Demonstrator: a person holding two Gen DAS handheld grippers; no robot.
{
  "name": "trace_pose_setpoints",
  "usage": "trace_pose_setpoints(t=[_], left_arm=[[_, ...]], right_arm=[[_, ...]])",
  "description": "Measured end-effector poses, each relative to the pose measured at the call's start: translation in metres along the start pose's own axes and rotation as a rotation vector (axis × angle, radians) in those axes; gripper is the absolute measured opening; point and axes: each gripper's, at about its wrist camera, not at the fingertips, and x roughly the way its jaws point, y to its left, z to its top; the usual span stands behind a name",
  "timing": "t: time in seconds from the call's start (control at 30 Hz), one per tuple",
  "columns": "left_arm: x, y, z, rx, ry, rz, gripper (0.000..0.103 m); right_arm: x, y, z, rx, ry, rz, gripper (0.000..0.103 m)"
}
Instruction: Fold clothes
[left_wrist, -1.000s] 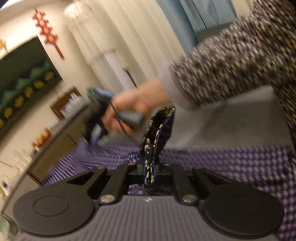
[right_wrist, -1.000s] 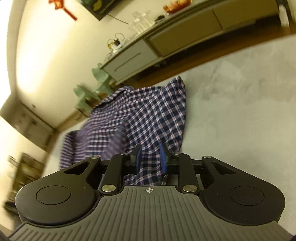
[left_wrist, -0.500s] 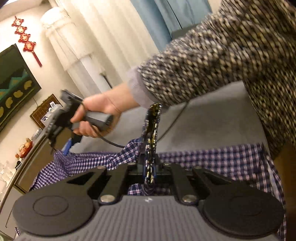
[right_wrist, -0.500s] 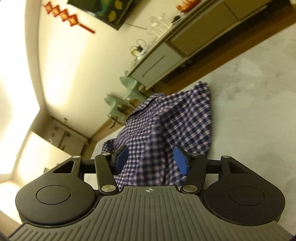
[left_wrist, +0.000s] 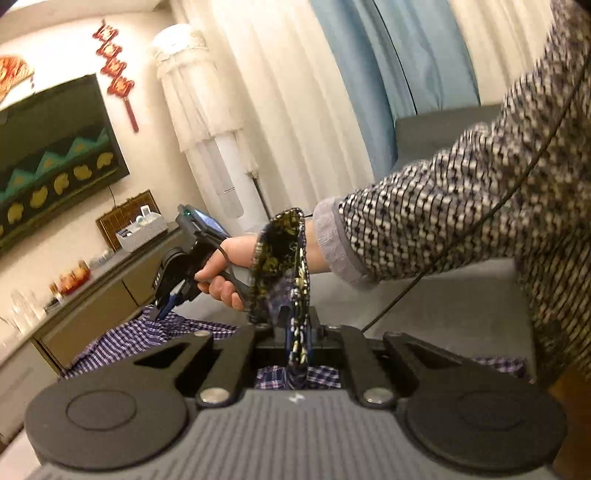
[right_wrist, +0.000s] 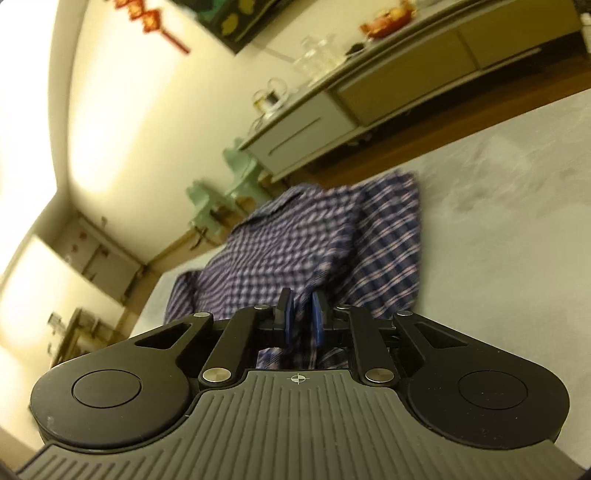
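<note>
A blue and white plaid shirt (right_wrist: 295, 240) lies bunched on a grey surface (right_wrist: 498, 240). My right gripper (right_wrist: 301, 319) is shut on a fold of it, and the cloth runs between the blue pads (right_wrist: 285, 317). In the left wrist view my left gripper (left_wrist: 295, 332) is shut on a dark strip with a gold flower pattern (left_wrist: 277, 258), which stands up from the jaws. That strip joins the plaid shirt (left_wrist: 147, 332) below. A hand holds the right gripper (left_wrist: 166, 308) at the shirt's far edge.
A person's patterned sleeve (left_wrist: 443, 221) reaches across the left wrist view, with a black cable (left_wrist: 424, 277) trailing under it. A low sideboard (right_wrist: 406, 81) with glassware runs along the wall. Pale green chairs (right_wrist: 207, 199) stand beyond the shirt. Curtains (left_wrist: 295, 110) hang behind.
My right gripper, open half a second ago, has shut again on a fold of the plaid shirt. The left gripper has kept its hold on the patterned strip while tilting upward.
</note>
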Motion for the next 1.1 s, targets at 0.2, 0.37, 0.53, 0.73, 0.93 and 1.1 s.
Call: trace_pose_setpoints(t=[0.2, 0.37, 0.53, 0.73, 0.93, 1.1], left_arm=[[-0.015, 0.006, 0.0, -0.095, -0.04, 0.008, 0.007], [-0.039, 0.047, 0.014, -0.302, -0.175, 0.104, 0.007], [-0.053, 0.077, 0.022, -0.438, -0.261, 0.193, 0.007], [-0.072, 0.105, 0.033, -0.598, -0.389, 0.302, 0.007], [-0.071, 0.085, 0.046, -0.502, -0.387, 0.279, 0.007], [-0.07, 0.069, 0.057, -0.422, -0.383, 0.259, 0.007]], right_arm=[[-0.001, -0.019, 0.002, 0.036, -0.001, -0.069, 0.008], [0.001, -0.026, 0.003, 0.119, 0.013, 0.046, 0.062], [0.001, -0.027, 0.002, 0.132, 0.039, 0.088, 0.071], [0.0, -0.031, 0.002, 0.153, 0.072, 0.125, 0.073], [0.004, -0.035, 0.0, 0.22, 0.123, 0.202, 0.076], [0.011, -0.038, -0.007, 0.289, 0.133, 0.247, 0.076]])
